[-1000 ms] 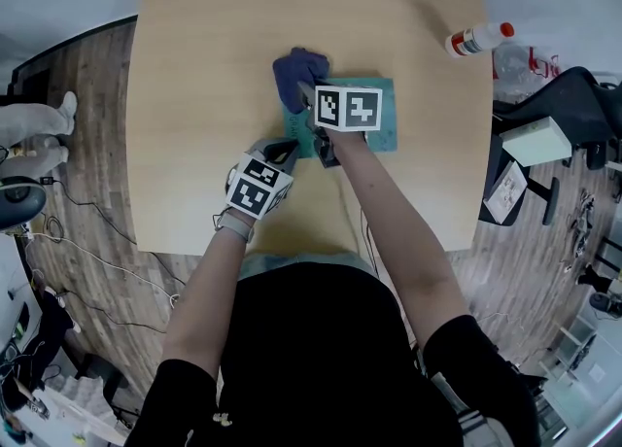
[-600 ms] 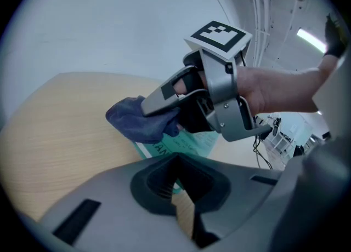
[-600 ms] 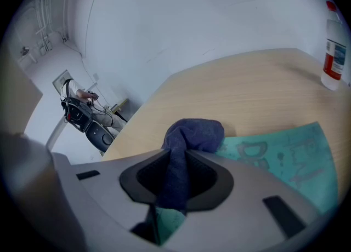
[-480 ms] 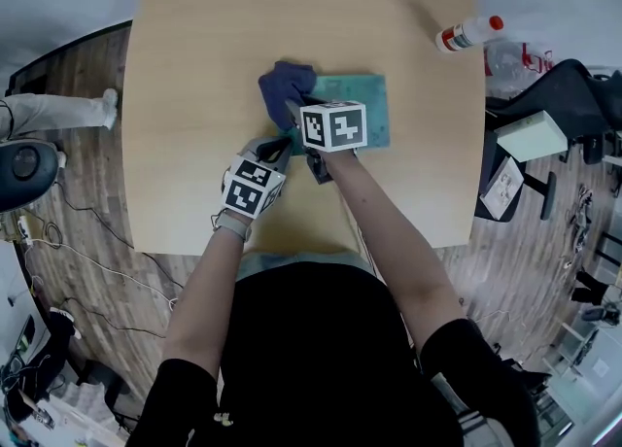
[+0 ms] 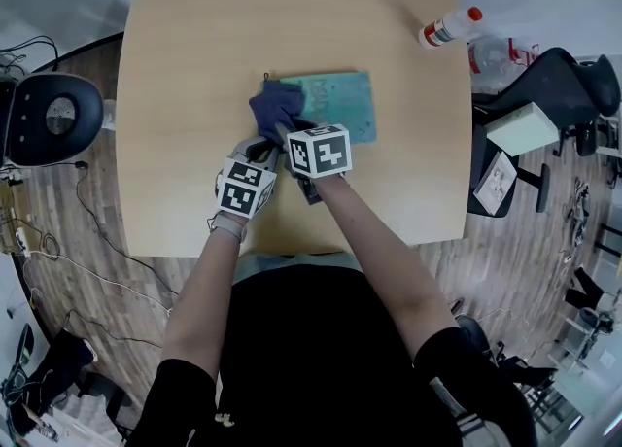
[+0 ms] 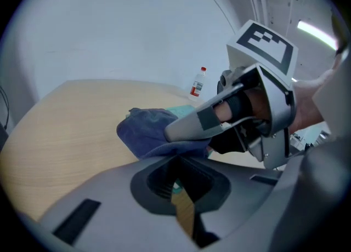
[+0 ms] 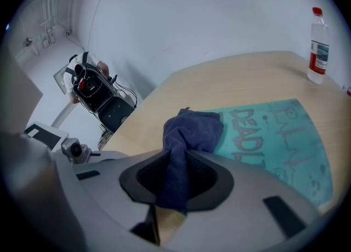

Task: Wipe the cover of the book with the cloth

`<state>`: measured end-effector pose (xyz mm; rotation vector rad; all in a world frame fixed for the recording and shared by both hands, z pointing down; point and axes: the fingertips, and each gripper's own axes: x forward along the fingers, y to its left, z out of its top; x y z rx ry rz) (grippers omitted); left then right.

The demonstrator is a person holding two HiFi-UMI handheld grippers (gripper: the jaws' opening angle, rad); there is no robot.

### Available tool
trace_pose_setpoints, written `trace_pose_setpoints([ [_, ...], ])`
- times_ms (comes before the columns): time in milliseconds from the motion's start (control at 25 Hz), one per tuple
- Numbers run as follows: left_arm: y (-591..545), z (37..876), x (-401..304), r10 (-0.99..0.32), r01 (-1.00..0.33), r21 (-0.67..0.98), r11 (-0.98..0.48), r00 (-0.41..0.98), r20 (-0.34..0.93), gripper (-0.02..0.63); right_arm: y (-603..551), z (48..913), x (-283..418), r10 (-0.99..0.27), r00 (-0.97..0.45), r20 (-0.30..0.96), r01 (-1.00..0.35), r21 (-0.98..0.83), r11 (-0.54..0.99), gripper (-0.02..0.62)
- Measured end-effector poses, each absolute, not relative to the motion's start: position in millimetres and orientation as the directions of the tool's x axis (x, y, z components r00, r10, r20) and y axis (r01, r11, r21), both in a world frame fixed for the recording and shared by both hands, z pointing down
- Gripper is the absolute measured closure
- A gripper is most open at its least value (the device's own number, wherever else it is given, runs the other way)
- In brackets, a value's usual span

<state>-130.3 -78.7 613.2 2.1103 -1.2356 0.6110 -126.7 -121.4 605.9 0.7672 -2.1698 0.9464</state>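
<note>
One wooden table point(image 5: 194, 66) carries one teal book point(image 5: 340, 100), lying flat at its middle, one dark blue cloth point(image 5: 275, 103) and one clear bottle with a red cap point(image 5: 447, 27), which lies well apart at the far right corner. Two grippers work side by side at the book's near left. The right gripper point(image 5: 282, 129) has its jaws pressed together on the bunched cloth, whose free end rests on the left edge of the cover, beside the printed lettering. The left gripper point(image 5: 264, 149) sits just left of it, jaws drawn nearly together on the near left corner of the book, where a sliver of teal shows at their tips. Compared with one second ago, the cloth lies nearer along the book's left edge, no longer at the far left corner. One black office chair point(image 5: 53, 120) now stands on the floor to the left, where a person's legs showed before.
</note>
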Motion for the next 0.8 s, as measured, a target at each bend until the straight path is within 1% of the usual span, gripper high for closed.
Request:
trace_pose_setpoints([
  [160,-60.4,611.2,-129.8,-0.567,-0.87,0.31,-0.382,0.486,0.665,0.586,-116.8,604.4,-123.5,-0.262,-0.626,0.735,-0.717,-0.41,0.563,0.5],
  [600,9.6,626.3,-139.9,-0.548,-0.893,0.334,-0.303,0.45,0.706,0.586,-85.8,605.7,-108.9,-0.25,-0.626,0.739,-0.71,-0.408,0.573,0.5],
  [800,25.0,625.4,-133.8,-0.541,-0.888,0.334,-0.315,0.457,0.706,0.586,-68.1,605.4,-105.5,-0.225,-0.629,0.744,-0.697,-0.412,0.586,0.5],
])
